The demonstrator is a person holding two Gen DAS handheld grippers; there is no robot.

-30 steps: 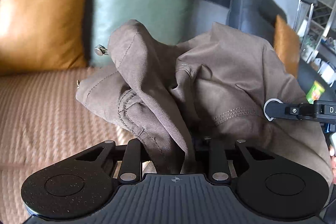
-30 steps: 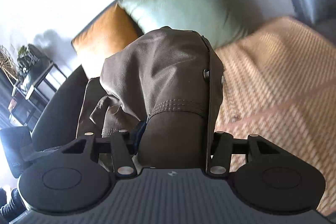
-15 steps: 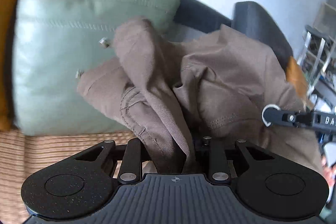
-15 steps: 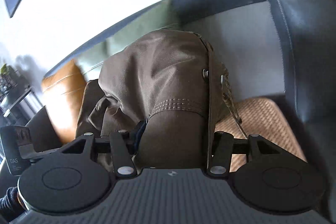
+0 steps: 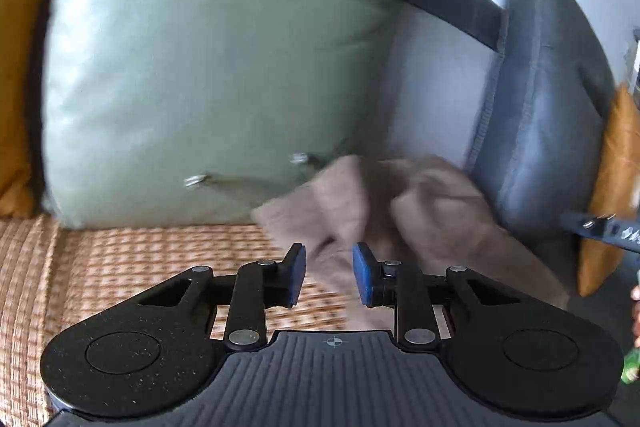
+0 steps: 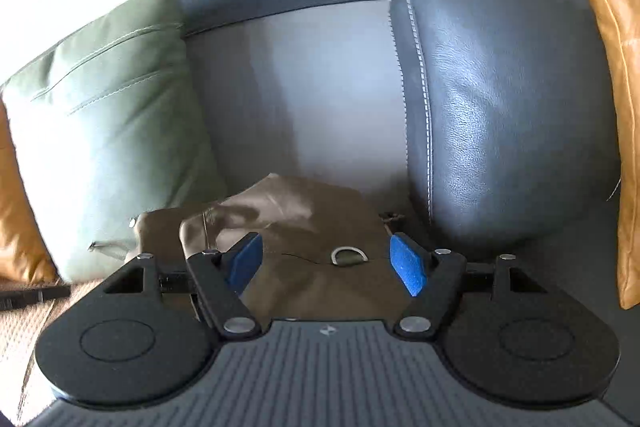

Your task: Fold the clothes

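On sofa [image 6: 304, 99], crumpled brown garment [image 6: 320, 227]

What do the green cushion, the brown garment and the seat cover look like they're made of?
Green cushion: leather or faux leather, by its sheen and stitched seams. Brown garment: matte woven cloth, probably cotton twill, with a metal ring. Seat cover: coarse, textured weave in tan and orange.

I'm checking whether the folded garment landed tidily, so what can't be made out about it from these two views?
- Left wrist view: the brown garment is motion-blurred; folds and seams unreadable. Its near edge is hidden behind the opening left gripper.
- Right wrist view: the opening right gripper and its body cover the garment's near part.
- Right wrist view: the metal ring is too small to identify.
- Garment type: undeterminable.
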